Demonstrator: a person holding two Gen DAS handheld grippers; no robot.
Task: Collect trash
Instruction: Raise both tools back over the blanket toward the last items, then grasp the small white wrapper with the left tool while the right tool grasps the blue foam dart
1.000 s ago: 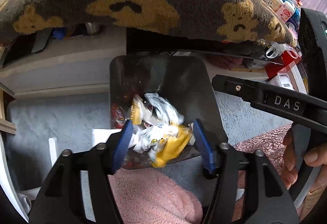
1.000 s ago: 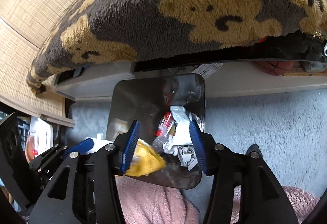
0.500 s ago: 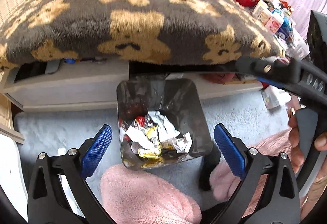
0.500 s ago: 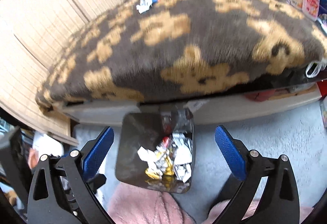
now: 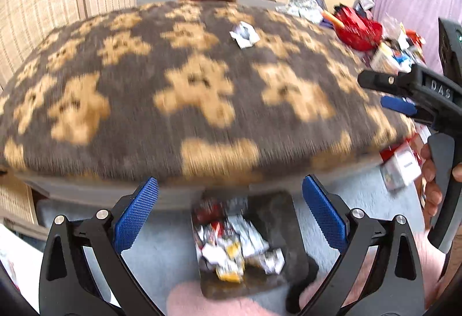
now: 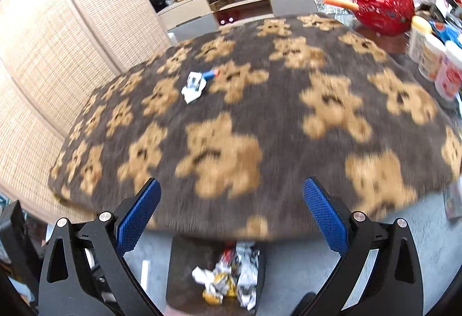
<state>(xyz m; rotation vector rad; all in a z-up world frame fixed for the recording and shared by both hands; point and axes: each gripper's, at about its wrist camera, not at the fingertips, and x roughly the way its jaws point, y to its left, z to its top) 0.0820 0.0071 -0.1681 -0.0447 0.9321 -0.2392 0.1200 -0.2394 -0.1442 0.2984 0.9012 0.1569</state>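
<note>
Both claws, left (image 5: 230,210) & right (image 6: 232,212), now wide, empty; wrappers dropped into bin (image 5: 291,261) since 1 s ago. One crumpled wrapper (image 6: 194,86) left on table (image 6: 274,125), judged next pickup

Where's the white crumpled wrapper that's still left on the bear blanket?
The white crumpled wrapper lies on the bear blanket, far left in the right wrist view, beside a small blue piece.
</note>
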